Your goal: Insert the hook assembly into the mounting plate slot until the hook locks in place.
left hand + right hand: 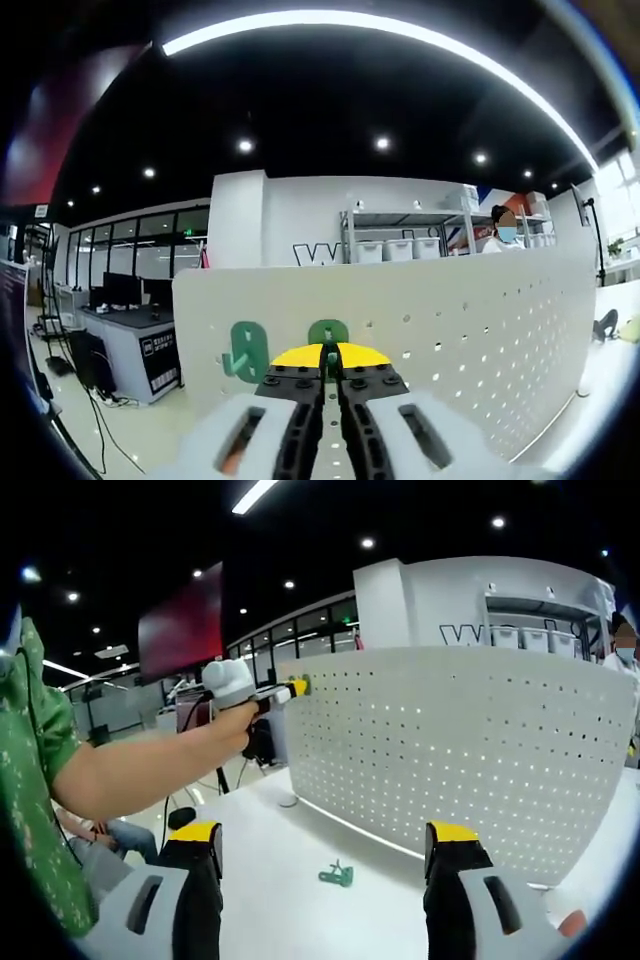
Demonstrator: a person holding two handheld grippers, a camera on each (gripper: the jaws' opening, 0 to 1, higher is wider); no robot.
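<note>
I am pinching a green plastic hook (pixel 328 333) between my left gripper (pixel 329 372) jaws against the white perforated pegboard (pixel 450 320); right gripper (pixel 325 850) jaws are gaping apart, a second green hook (pixel 337 875) lying between them.

A white counter (pixel 290 870) is seen in the right gripper view. A small green hook (pixel 337 875) lies on it, and a white perforated panel (pixel 470 750) stands upright upon it.

Tongs (pixel 327 855): black jaws, yellow tips, pale grey bodies; person's sleeve (pixel 35 780) green patterned.
</note>
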